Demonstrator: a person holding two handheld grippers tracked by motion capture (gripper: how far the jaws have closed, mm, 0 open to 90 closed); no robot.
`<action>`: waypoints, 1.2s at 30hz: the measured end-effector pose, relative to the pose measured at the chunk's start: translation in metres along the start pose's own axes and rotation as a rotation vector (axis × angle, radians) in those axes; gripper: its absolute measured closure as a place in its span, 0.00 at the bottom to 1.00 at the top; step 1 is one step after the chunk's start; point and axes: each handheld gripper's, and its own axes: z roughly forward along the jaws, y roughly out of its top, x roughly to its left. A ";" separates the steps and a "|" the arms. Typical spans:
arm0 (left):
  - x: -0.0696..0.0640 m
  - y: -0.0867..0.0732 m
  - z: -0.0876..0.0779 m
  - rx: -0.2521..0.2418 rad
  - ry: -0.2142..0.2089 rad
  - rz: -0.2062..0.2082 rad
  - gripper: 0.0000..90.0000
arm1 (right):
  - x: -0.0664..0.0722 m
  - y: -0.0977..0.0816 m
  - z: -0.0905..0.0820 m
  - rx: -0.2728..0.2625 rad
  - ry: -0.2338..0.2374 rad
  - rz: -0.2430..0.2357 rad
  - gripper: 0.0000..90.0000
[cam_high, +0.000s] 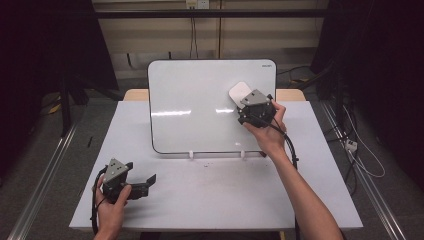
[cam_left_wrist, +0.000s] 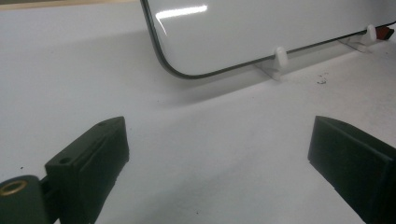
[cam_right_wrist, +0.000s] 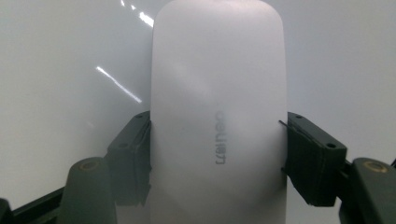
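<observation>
Landmark: the whiteboard (cam_high: 200, 105), which stands tilted back on two small clear feet (cam_left_wrist: 279, 63) toward the far side of the white counter (cam_high: 210, 195); every place below is told from it.
Left tongs (cam_high: 142, 182): nearest the person, low on the counter, in front of the whiteboard's lower left corner and well apart from it. The person's left hand (cam_high: 111, 210) grips the body.
Left tongs' state: jaws spread wide, nothing between them; in the left gripper view bare counter lies between the two black jaws, with the whiteboard's rounded corner beyond.
Right hand (cam_high: 267, 132): reaches in from the front, raised before the whiteboard's right part, with a black cable trailing down the wrist.
Right tongs (cam_high: 246, 101): held up against the whiteboard's upper right area.
Right tongs' state: clamped on the eraser, one pad pressing each long side in the right gripper view.
Eraser (cam_right_wrist: 218, 112): a white, rounded oblong with faint grey lettering, its flat side facing the whiteboard's upper right area; whether it touches the surface I cannot tell.
Beyond the whiteboard: a pale wall with cables hanging down, dark at both sides.
</observation>
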 end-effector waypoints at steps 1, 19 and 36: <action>0.000 0.000 0.000 0.000 0.002 0.000 0.06 | -0.001 -0.001 -0.001 -0.008 0.013 0.012 0.35; -0.003 0.003 -0.002 -0.014 0.007 0.003 0.06 | -0.004 -0.012 -0.035 -0.087 0.047 0.068 0.35; -0.001 0.001 -0.001 -0.009 0.005 -0.004 0.06 | -0.013 -0.037 -0.049 -0.107 0.085 0.122 0.35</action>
